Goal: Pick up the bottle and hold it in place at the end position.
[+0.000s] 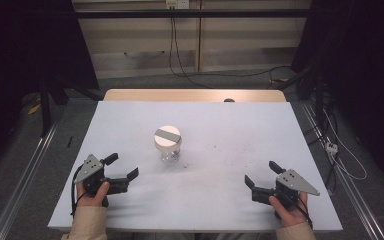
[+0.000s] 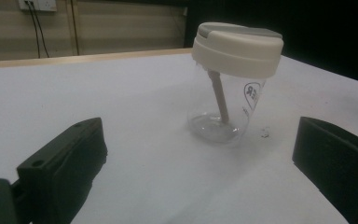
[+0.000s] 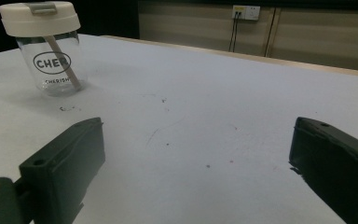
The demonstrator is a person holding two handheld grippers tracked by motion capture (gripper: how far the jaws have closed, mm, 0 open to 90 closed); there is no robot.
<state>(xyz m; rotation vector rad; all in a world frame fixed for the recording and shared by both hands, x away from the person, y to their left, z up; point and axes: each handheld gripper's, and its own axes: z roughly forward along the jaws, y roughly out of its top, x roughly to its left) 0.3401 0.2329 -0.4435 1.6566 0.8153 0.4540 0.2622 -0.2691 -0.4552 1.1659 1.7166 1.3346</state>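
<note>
A clear glass cup (image 1: 168, 145) with a cream lid and a grey flap stands upright near the middle of the white table (image 1: 240, 130). Inside it leans a beige straw (image 2: 218, 95). Dark lettering marks the glass (image 3: 51, 63). My left gripper (image 1: 121, 166) rests at the front left, open and empty, its jaws facing the cup (image 2: 230, 81) a short way off. Over at the front right my right gripper (image 1: 261, 174) is open too, nothing between its jaws, with the cup far off to the left of its view.
A wooden strip (image 1: 195, 95) runs along the table's far edge. Small dark specks (image 3: 163, 100) mark the surface right of the cup. Cables (image 1: 340, 150) and metal rails lie on the floor beside the table. A wall socket (image 3: 244, 11) is behind.
</note>
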